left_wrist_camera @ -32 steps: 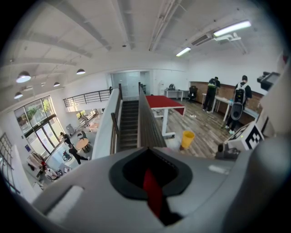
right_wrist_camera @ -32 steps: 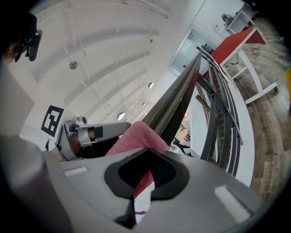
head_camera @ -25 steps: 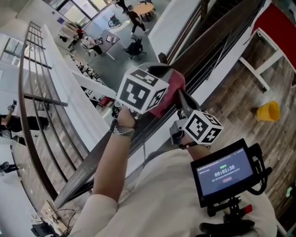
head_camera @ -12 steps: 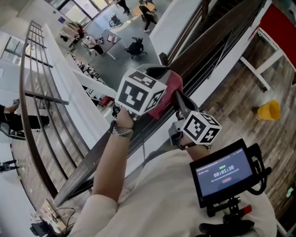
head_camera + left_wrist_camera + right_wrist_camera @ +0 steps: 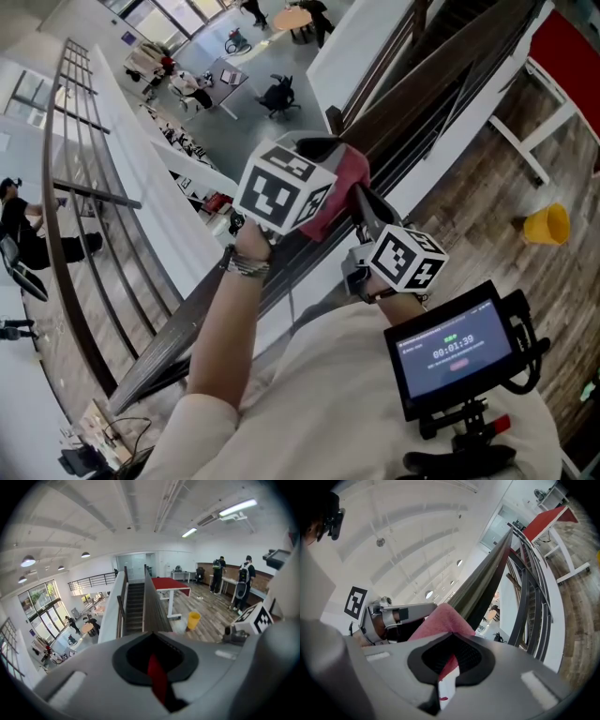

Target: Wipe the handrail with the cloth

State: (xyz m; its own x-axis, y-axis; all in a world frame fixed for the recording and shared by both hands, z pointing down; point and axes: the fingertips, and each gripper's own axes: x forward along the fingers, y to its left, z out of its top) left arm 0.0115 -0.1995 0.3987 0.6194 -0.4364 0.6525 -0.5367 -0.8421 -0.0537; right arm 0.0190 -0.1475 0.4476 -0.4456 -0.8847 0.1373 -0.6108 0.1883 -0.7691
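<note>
A dark wooden handrail [image 5: 178, 349] runs diagonally from lower left to upper right. A pink-red cloth [image 5: 343, 181] lies over it, bunched between my two grippers. My left gripper [image 5: 322, 148] reaches over the rail under its marker cube, jaws shut on a red fold of the cloth [image 5: 156, 673]. My right gripper [image 5: 359, 195] comes in from the right side, shut on the cloth's edge with its white label [image 5: 446, 686]. In the right gripper view the cloth [image 5: 440, 620] rests on the handrail [image 5: 487, 581], with the left gripper [image 5: 396, 616] just behind it.
Metal railing bars [image 5: 525, 602] run below the rail, with an open atrium and people [image 5: 192, 86] far below. A yellow bucket [image 5: 545, 225] and a red-topped table [image 5: 171, 584] stand on the wooden floor at right. A small monitor [image 5: 457, 349] hangs at the person's chest.
Both grippers and the cloth stay where they were. Only the people on the floor below have shifted.
</note>
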